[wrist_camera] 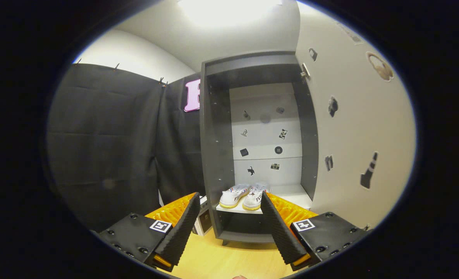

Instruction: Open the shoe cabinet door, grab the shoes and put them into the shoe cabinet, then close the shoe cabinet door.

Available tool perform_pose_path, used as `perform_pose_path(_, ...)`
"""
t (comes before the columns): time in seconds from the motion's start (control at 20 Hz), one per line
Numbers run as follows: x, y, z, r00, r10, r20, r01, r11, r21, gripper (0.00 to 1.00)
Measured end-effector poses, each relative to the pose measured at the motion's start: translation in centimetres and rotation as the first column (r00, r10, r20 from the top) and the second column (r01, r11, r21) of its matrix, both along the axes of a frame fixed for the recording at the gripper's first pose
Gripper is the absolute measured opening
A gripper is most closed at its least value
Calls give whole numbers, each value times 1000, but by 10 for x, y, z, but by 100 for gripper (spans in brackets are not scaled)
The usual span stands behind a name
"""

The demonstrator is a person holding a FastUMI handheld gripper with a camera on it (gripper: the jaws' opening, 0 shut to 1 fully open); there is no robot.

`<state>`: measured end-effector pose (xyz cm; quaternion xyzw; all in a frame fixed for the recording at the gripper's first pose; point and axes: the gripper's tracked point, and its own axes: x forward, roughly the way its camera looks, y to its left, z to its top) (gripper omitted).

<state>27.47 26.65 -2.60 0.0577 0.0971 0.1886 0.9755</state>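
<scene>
Nearest to us, our gripper [229, 209] holds its two fingers spread wide with nothing between them, above a pale wooden floor [229, 259]. Just beyond the fingertips stands the shoe cabinet [215, 155], a dark grey frame with its door [353, 128] swung fully open to the right of the fingers. That door is pale on the face turned to us and carries several small dark stickers.

Inside, we see the shoes [244, 196], a white pair with yellowish soles, sitting side by side on a white shelf [291, 195] low in the cabinet, toes pointing toward us. They lie straight ahead, in the gap between the fingers, and the right finger's tip overlaps the edge of the right shoe in our view. No shelf sits above them; the cabinet's pale back panel [266, 135] rises behind, dotted with more small stickers. Below the shelf is a dark open compartment.

Left of the cabinet, partly behind the left finger, a small white box [204, 221] rests on the floor against the cabinet's side. Black cloth [109, 147] hangs as the booth wall further left, under a white ceiling with a bright light [225, 11].
</scene>
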Motion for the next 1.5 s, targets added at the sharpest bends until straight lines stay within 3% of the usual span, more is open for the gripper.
perform_pose_path(0.45,-86,-98,52,999,-33,27,33,999,6,97)
perform_pose_path(0.75,-114,-173,78,1000,-13,20,12,999,40,97)
perform_pose_path(1.0,-110,-241,67,997,-79,2,79,996,38,97)
perform_pose_path(1.25,-84,-276,44,994,-100,-50,104,992,78,97)
perform_pose_path(1.5,-67,-265,24,993,31,-112,-16,992,128,97)
